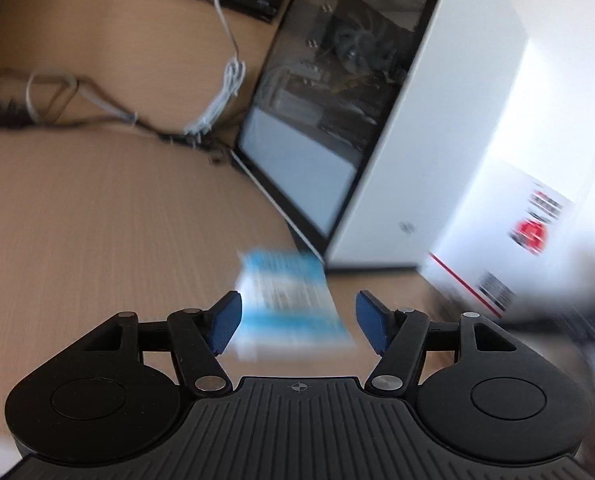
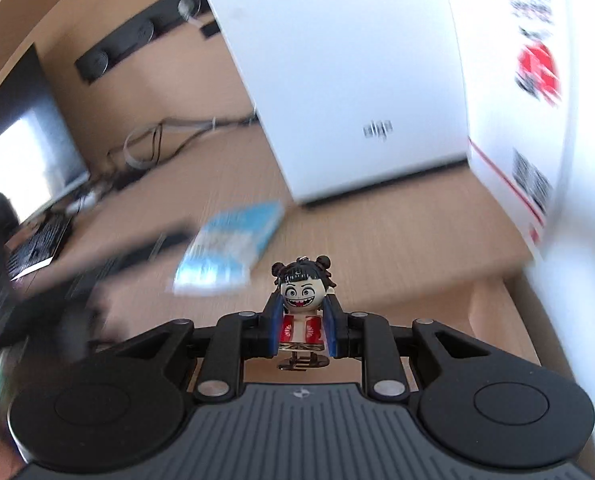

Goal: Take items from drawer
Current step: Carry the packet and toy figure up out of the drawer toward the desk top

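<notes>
The right gripper (image 2: 302, 326) is clamped on a small toy figure (image 2: 302, 304) with black hair buns, held upright above the desk (image 2: 377, 248). The left gripper (image 1: 298, 322) is spread wide, a blurred blue-and-white packet (image 1: 285, 300) between its pads; whether they touch is unclear. Farther off stand a white computer case (image 1: 437, 140) and, to its right, a white box (image 2: 517, 120).

Figurines I count: one toy figurine (image 2: 302, 312)
Blue-and-white packets I see: one blue packet (image 1: 287, 304)
White computer cases: one white case (image 1: 425, 128)
White cartons with red print: one carton (image 2: 517, 92)
Keyboards, left edge of my right view: one keyboard (image 2: 37, 248)
</notes>
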Demonstrator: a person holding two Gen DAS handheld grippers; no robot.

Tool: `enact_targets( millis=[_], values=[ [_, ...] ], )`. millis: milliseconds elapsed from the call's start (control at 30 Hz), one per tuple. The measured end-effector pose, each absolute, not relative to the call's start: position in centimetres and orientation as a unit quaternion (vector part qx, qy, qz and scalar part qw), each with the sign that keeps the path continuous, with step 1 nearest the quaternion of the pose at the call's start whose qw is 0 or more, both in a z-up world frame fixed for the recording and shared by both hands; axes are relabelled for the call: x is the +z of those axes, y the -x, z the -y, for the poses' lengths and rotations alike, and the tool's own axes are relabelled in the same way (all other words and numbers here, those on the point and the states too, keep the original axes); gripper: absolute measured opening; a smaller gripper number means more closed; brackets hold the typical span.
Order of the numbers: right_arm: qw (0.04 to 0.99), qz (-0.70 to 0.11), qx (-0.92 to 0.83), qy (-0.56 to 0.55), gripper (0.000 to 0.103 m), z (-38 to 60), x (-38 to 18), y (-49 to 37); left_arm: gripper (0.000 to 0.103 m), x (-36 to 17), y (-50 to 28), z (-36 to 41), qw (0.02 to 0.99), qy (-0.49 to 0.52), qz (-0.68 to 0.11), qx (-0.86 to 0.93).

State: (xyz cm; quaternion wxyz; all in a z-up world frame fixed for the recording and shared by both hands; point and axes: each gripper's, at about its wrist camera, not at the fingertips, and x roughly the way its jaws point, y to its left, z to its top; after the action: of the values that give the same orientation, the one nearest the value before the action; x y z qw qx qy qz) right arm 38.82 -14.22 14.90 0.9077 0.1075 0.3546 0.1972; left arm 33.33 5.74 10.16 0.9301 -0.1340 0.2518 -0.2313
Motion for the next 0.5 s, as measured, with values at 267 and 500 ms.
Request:
enact_targets(
  millis=[267, 500],
  values=[
    [0.910, -0.351, 0.170, -0.142, 0.039, 12.7, 12.4, -45.1, 0.068, 5.3, -26.2, -3.0, 0.859, 0.095, -0.336, -0.376],
    [0.894, -0.418, 0.149, -0.065, 0.056, 14.5, 10.9, -39.1, 0.068, 4.0, -25.6, -2.0, 0.823, 0.078, -0.384, -0.412]
  ],
)
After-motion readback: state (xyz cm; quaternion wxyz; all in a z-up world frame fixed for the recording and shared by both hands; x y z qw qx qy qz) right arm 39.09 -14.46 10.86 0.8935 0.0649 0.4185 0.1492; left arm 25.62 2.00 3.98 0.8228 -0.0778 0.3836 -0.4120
